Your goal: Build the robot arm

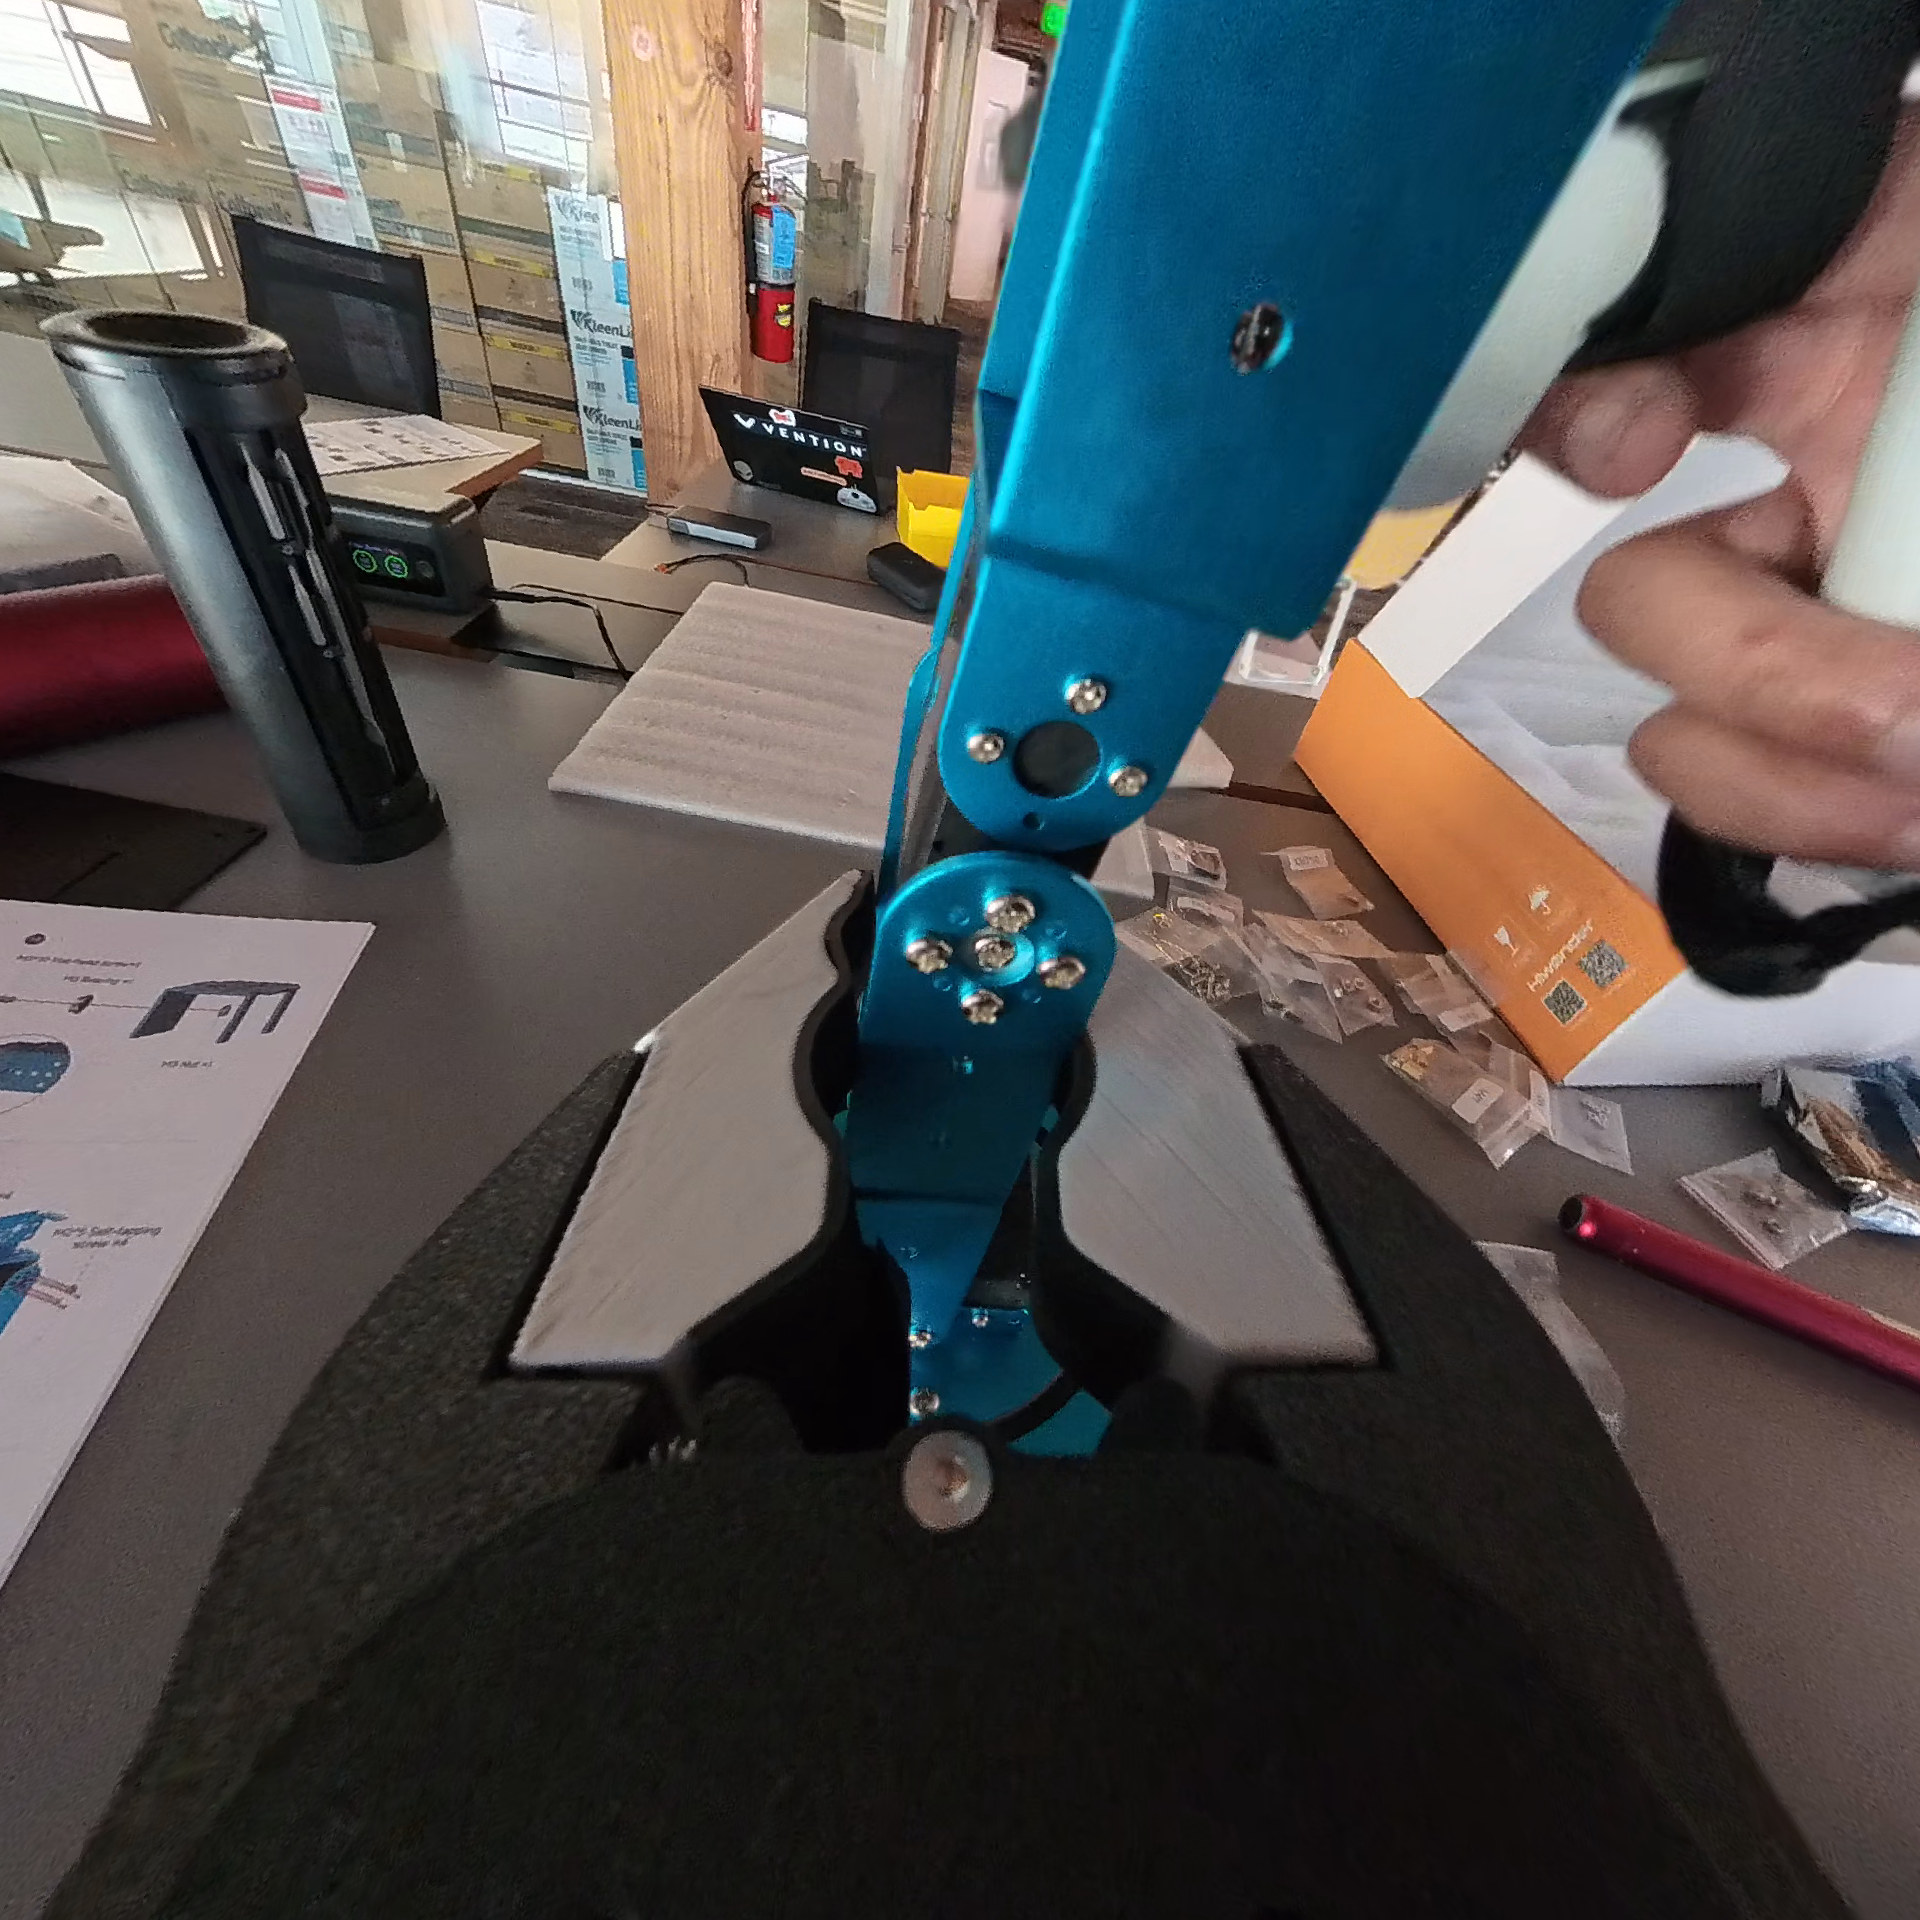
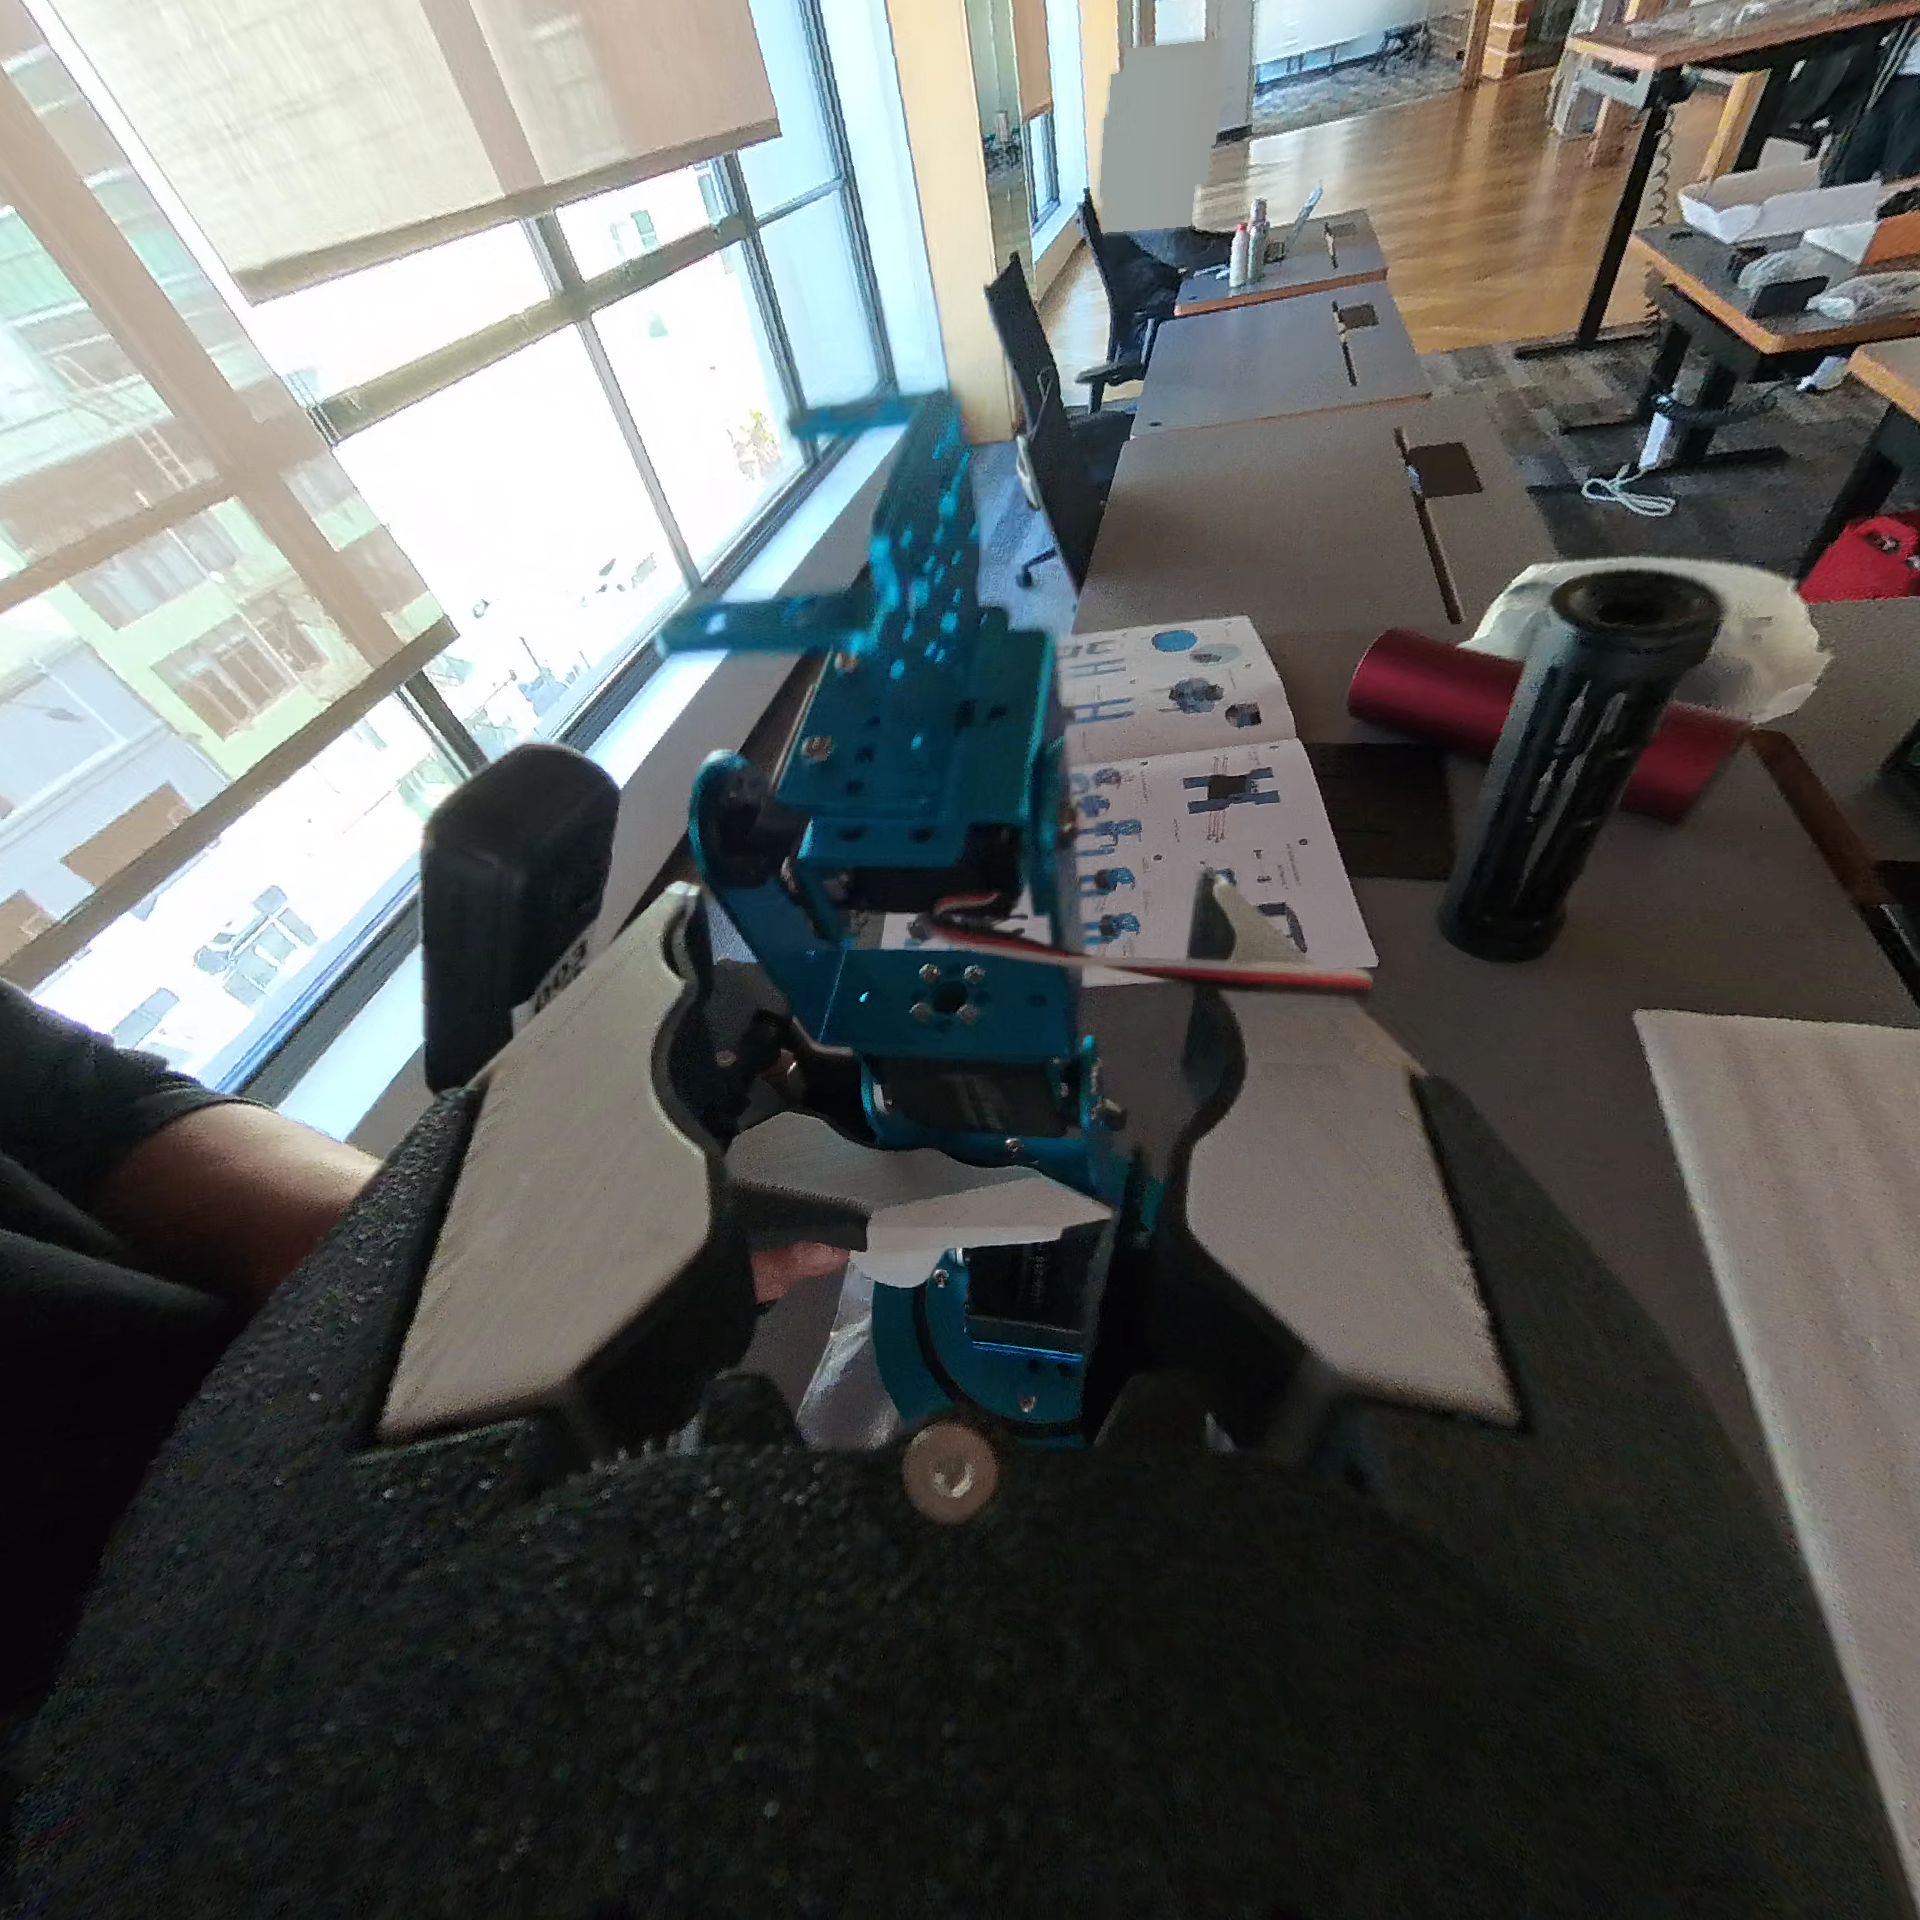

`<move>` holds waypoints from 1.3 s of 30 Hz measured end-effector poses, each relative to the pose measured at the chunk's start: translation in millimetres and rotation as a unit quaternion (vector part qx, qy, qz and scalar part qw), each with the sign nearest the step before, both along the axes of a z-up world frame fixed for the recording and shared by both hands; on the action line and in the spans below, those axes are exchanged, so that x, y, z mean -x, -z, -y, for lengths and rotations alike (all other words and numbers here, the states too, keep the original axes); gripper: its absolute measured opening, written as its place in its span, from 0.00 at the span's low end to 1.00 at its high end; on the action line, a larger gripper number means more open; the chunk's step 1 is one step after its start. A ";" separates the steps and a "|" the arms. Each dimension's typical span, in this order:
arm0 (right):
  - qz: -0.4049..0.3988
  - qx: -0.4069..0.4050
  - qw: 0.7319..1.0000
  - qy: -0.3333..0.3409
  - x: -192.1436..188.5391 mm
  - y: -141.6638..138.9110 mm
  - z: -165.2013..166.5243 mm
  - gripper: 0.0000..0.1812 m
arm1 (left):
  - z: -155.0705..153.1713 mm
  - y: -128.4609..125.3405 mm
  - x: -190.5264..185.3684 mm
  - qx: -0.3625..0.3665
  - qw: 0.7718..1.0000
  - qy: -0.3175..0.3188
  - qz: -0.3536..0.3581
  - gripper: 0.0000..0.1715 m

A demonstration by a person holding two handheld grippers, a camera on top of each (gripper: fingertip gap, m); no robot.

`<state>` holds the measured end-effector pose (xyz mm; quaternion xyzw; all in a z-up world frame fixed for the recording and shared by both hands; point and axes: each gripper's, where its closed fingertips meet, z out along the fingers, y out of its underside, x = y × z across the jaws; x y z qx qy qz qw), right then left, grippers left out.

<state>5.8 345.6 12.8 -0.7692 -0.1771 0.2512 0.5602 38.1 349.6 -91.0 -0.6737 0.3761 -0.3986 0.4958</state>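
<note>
A blue metal robot arm kit [image 1: 966,1049] stands on the grey table [image 1: 499,894]. My left gripper [image 1: 982,935] is shut on its lower jointed bracket, with the grey finger pads [image 1: 675,1164] pressed on both sides. The upper blue link [image 1: 1195,364] leans up and to the right, and a hand [image 1: 1745,665] is beside it. In the right wrist view my right gripper [image 2: 945,904] is open, its jaws spread on either side of the same blue arm [image 2: 914,810]. A finger of the left gripper [image 2: 914,1184] crosses between them. A red, white and black wire [image 2: 1195,971] hangs off the arm.
A black cylindrical tool holder [image 1: 239,582] [image 2: 1558,769], a red tube [image 2: 1455,686], an open instruction booklet [image 1: 135,1122] [image 2: 1195,810], a white foam sheet [image 1: 748,696], an orange and white box [image 1: 1475,831], several small bags of screws [image 1: 1299,966] and a red rod [image 1: 1745,1288] lie about. One gripper's finger ends stand about 11 cm off the other's.
</note>
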 end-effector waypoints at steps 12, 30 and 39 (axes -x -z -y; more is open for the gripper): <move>0.069 0.019 0.997 0.041 10.1 -26.1 -6.9 0.36 | 0.9 -35.4 4.5 -0.068 0.997 0.024 -0.007 0.23; 0.035 0.007 0.998 0.049 9.0 -24.4 -4.1 0.36 | -0.4 -10.1 -1.0 -0.004 0.999 0.034 -0.026 0.14; 0.011 -0.032 0.997 0.071 6.6 -25.5 5.8 0.36 | 2.8 -9.7 -1.8 -0.015 0.999 0.033 -0.027 0.14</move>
